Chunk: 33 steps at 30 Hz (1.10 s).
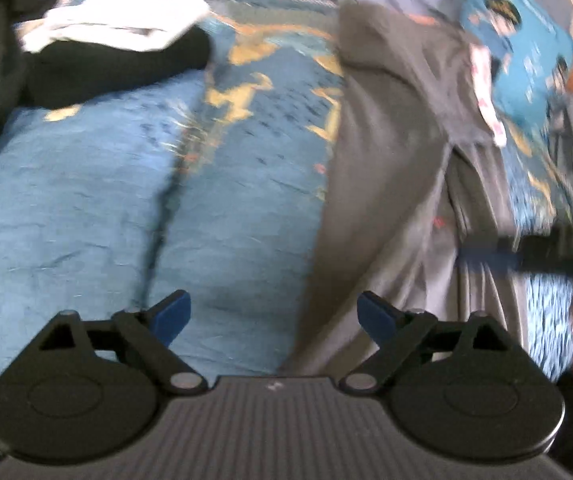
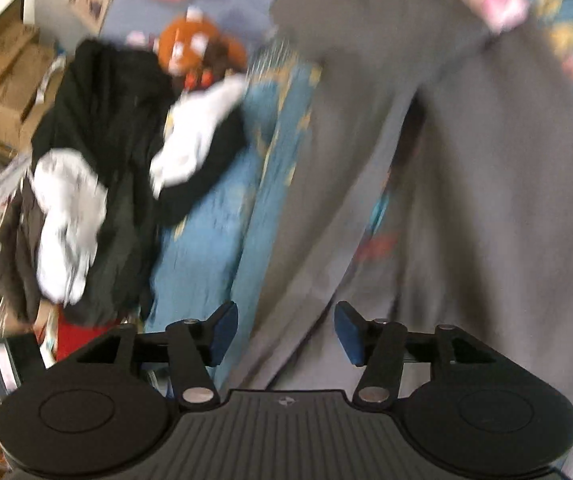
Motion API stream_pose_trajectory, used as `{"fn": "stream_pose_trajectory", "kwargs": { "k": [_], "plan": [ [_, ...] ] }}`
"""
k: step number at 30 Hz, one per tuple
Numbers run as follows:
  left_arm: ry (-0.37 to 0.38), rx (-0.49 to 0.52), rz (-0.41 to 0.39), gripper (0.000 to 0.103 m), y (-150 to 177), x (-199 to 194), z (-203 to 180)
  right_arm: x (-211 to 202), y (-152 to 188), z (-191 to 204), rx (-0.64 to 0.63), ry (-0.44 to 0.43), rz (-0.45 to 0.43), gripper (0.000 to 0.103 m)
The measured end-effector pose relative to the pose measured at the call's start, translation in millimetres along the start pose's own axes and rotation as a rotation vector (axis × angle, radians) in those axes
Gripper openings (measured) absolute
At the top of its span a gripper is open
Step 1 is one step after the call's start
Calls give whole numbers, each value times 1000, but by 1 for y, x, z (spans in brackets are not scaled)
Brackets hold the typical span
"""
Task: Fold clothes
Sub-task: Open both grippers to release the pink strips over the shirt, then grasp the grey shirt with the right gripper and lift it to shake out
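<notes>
With both the left gripper (image 1: 273,316) and right gripper (image 2: 285,330) wide and empty, pinch the grey garment (image 1: 390,168) near its edges, evenly.

Bedspread (image 1: 86,184): blue, with scattered yellow-gold motifs and small dark flecks.
Grey garment (image 1: 390,168): plain mid-grey throughout, a small red mark near its middle fold; pink-and-white label (image 1: 486,96) at its far end.
Pillow (image 1: 522,40): bright turquoise, printed with dark cartoon figures.
Heap of clothes (image 2: 110,184): mostly black, with white pieces among it.
Soft toy (image 2: 198,48): orange, with white and dark brown patches.
Boxes (image 2: 6,92): plain brown cardboard.
Left gripper (image 1: 274,320) and right gripper (image 2: 285,330): black bodies, blue pads on the jaws.
</notes>
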<state>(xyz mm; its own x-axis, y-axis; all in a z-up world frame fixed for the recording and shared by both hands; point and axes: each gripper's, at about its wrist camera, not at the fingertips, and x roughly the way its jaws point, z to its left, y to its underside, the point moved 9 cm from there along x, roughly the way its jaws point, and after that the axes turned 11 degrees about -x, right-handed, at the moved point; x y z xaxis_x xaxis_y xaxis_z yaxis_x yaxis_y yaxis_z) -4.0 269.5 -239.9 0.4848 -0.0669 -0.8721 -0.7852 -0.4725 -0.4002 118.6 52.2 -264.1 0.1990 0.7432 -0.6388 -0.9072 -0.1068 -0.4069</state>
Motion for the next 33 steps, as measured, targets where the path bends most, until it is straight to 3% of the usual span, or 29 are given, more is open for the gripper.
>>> {"fn": "stream_pose_trajectory", "kwargs": {
  "k": [2, 6, 7, 8, 9, 11, 13, 21, 27, 29, 31, 33],
  "plan": [
    [63, -57, -17, 99, -6, -11, 7, 11, 17, 11, 0, -19, 33, 53],
    [91, -77, -47, 101, -10, -25, 11, 21, 33, 25, 7, -33, 46, 50],
    [93, -81, -45, 102, -9, -26, 13, 21, 33, 28, 11, -32, 41, 40],
    [98, -84, -41, 101, -8, -26, 13, 22, 34, 30, 14, -32, 36, 21],
    [103, -87, -37, 101, -8, -26, 13, 22, 35, 33, 17, -31, 31, 13],
    [105, -89, -37, 101, -7, -25, 13, 24, 36, 38, 24, -30, 21, 4],
    [116, -87, -41, 102, -6, -27, 11, 18, 36, 41, 11, -35, 10, 2],
    [103, -64, -17, 102, 2, -24, 4, -45, 35, 22, 1, -7, -50, 1],
    [112, -16, -7, 102, 13, -26, -13, -63, 60, -27, 53, 105, 20, 6],
    [110, -2, 0, 102, 18, -26, -19, -66, 68, -33, 59, 125, 23, 11],
    [99, 16, 0, 102, 23, -26, -21, -68, 72, -20, 51, 57, 8, 14],
    [83, 18, 10, 102, 28, -25, -19, -68, 76, 1, 16, -10, 15, 32]
  ]
}}
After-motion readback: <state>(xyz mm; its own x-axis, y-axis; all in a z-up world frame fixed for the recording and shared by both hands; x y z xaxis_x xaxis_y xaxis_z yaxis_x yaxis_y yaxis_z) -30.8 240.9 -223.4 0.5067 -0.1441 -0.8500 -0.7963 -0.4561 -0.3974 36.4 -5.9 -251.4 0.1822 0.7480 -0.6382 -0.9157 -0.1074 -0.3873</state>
